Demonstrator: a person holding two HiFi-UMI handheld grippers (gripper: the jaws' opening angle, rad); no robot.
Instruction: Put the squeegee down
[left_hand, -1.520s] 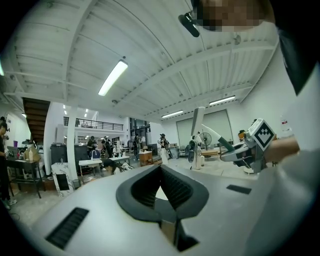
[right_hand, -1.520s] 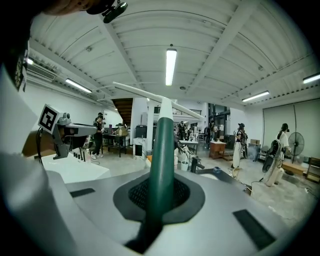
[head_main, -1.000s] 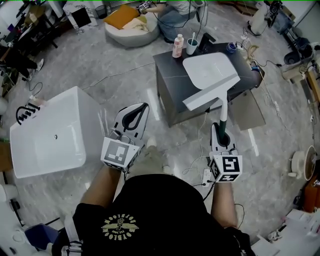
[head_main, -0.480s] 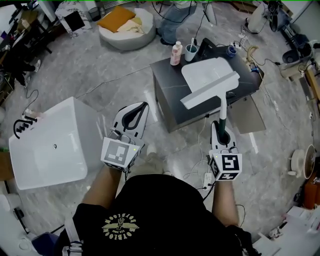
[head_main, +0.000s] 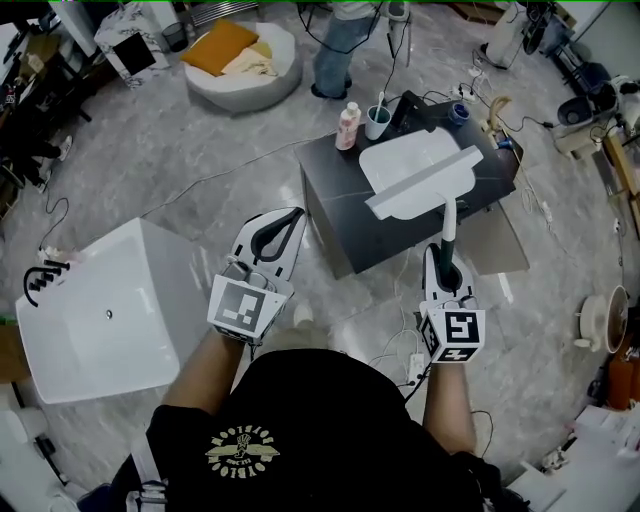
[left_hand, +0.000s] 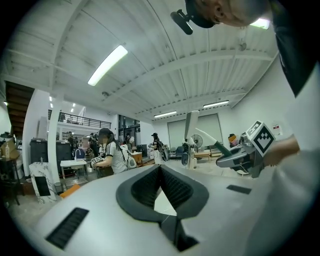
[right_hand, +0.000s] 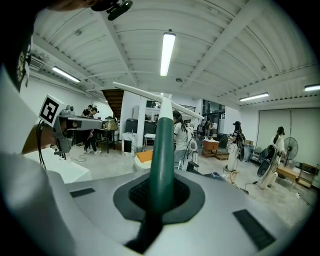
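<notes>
The squeegee has a green handle (head_main: 448, 236) and a long white blade (head_main: 424, 183). My right gripper (head_main: 445, 252) is shut on the handle and holds the squeegee up, so the blade shows in front of the white basin (head_main: 403, 157) on the dark table (head_main: 345, 222). From the right gripper view, the handle (right_hand: 162, 150) rises straight out of the pads, with the blade (right_hand: 145, 93) across its top. Level with it on the left, my left gripper (head_main: 289, 214) has its tips meeting and nothing between them (left_hand: 160, 168). The left gripper view shows the squeegee (left_hand: 192, 126) off to the right.
A pink bottle (head_main: 347, 126) and a cup (head_main: 377, 121) stand at the table's far edge. A white bathtub (head_main: 95, 318) sits on the floor at left. A round cushion bed (head_main: 240, 56) and a standing person (head_main: 338, 45) are beyond the table. Cables cross the floor.
Both grippers have moved forward with the person; the table and basin sit closer below the squeegee blade, and the bathtub has slid back to the left. The grip on the handle is unchanged.
</notes>
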